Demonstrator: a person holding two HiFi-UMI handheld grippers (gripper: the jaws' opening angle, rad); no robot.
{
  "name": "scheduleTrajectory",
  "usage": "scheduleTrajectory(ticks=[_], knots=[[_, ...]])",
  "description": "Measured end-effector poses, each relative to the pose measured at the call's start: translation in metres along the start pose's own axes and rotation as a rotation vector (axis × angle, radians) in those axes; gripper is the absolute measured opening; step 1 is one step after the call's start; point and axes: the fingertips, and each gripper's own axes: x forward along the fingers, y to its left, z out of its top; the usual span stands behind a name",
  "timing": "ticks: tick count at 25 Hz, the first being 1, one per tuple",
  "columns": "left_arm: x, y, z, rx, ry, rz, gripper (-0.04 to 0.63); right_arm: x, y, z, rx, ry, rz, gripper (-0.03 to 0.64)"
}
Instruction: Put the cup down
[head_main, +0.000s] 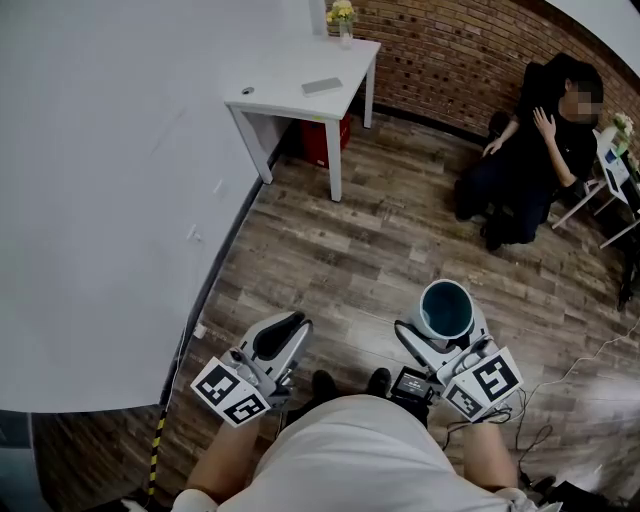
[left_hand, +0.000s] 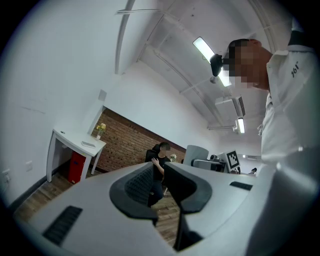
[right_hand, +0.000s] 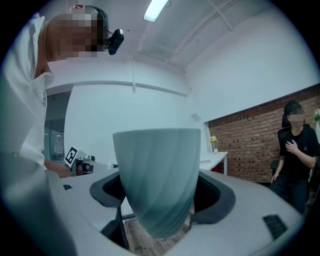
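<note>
Right claw (right_hand: 162, 197), lower right of the head view, grips the ribbed, pale-teal tapered cup (head_main: 446, 308) upright, likely steadying it for lowering; left claw (head_main: 283, 332) idles nearly closed, empty.

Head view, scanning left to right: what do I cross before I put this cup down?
white wall → left gripper, nothing in it → cup clamped in the right gripper → seated person. The white table is left out because it overlaps the left gripper's span.
</note>
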Motion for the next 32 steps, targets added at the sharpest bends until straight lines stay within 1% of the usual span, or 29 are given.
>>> scheduleTrajectory(ticks=[5,13,18,25,32], knots=[[-0.018,0.014,-0.001,0.014,0.007,-0.005,0.060,0.018,0.016,-0.007,-0.012,-0.001,-0.004,0.374],[-0.041,0.049,0.007,0.041,0.026,-0.005,0.104,0.054,0.033,-0.012,-0.008,-0.008,-0.030,0.374],[-0.046,0.057,0.013,0.055,0.030,-0.021,0.107,0.066,0.037,-0.007,-0.012,-0.008,-0.044,0.374],[-0.023,0.067,0.006,0.038,0.048,-0.044,0.107,0.079,0.017,-0.007,-0.021,-0.003,-0.054,0.374],[0.026,0.095,0.015,0.032,0.043,-0.010,0.107,0.115,-0.039,-0.005,0.027,-0.019,-0.004,0.374]])
